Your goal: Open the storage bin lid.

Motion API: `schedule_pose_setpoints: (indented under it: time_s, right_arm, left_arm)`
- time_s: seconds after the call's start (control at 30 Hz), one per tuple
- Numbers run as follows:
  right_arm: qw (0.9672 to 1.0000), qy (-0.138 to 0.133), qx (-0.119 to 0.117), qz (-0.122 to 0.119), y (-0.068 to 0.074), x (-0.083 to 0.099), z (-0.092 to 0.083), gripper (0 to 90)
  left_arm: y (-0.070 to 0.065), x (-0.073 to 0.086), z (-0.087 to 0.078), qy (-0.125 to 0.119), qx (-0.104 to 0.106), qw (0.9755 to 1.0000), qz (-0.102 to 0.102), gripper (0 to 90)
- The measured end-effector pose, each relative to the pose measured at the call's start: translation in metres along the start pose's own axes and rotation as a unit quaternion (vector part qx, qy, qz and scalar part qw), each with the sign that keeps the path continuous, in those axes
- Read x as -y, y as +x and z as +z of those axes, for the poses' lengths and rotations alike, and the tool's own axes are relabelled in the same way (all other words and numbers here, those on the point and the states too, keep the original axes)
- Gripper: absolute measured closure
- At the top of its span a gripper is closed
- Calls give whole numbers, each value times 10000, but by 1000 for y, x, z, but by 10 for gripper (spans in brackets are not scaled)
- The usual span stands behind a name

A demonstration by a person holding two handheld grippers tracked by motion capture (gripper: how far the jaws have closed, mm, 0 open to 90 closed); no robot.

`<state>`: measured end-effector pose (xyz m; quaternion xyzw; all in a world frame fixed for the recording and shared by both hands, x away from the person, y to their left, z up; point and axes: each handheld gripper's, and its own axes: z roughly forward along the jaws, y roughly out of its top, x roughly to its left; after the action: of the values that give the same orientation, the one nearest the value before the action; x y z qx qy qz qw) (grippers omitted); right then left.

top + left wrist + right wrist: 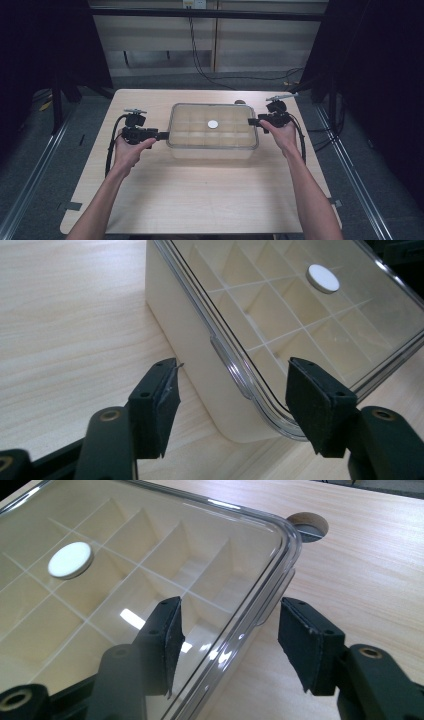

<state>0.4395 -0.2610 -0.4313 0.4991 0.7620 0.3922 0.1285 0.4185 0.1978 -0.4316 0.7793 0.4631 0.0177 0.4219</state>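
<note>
Two hand-held grippers flank a cream compartment box [213,145] with a clear lid [213,126] at the centre of the wooden table [200,200]. High view: left gripper [161,135] meets the box's left end, right gripper [251,121] its right end; bare tabletop lies in front of the box. Left gripper view: jaws apart, straddling the lid's edge tab [231,370]. Right gripper view: jaws apart astride the lid rim; a round table hole [308,526] sits beyond. A white disc [213,124] rests on the lid.
</note>
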Motion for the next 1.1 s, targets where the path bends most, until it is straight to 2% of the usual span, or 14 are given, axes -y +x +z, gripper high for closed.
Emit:
schedule_pose_setpoints:
  time_s: [0.07, 0.13, 0.23, 0.3, 0.4, 0.5, 0.57, 0.7, 0.8, 0.97, 1.1]
  right_arm:
    - [9999, 33, -48, 81, -3, -1, 3, 436]
    - [9998, 97, -125, 151, -5, -3, 5, 440]
    - [9996, 185, -116, 190, -8, -6, 7, 442]
    - [9995, 141, -126, 254, -11, -8, 8, 442]
    - [9990, 171, -192, 365, -16, -8, 11, 440]
    - [9989, 177, -246, 359, -14, -9, 16, 429]
    - [9990, 204, -179, 364, -13, -11, 18, 424]
    - [9986, 198, -189, 449, -15, -12, 21, 418]
    - [9986, 173, -168, 461, -15, -12, 22, 415]
    - [9977, 108, -280, 609, -16, -11, 25, 413]
    - [9976, 76, -223, 644, -16, -11, 25, 435]
  left_arm:
    - [0, -2, 2, 37, 20, 10000, -10, 420]
    - [2, -3, 4, 60, 38, 10000, -67, 420]
    - [4, -5, 5, 80, 62, 9999, -121, 414]
    - [3, -7, 7, 212, 28, 9998, -49, 396]
    - [3, -9, 13, 289, 49, 9995, -82, 381]
    - [1, -10, 17, 357, 99, 9993, -56, 372]
    - [-1, -11, 20, 432, 114, 9990, -58, 366]
    - [-2, -11, 23, 417, 205, 9988, -124, 365]
    - [-2, -11, 24, 455, 243, 9986, -87, 367]
    - [-4, -10, 26, 444, 369, 9983, -67, 433]
    - [-4, -11, 27, 444, 325, 9985, -63, 432]
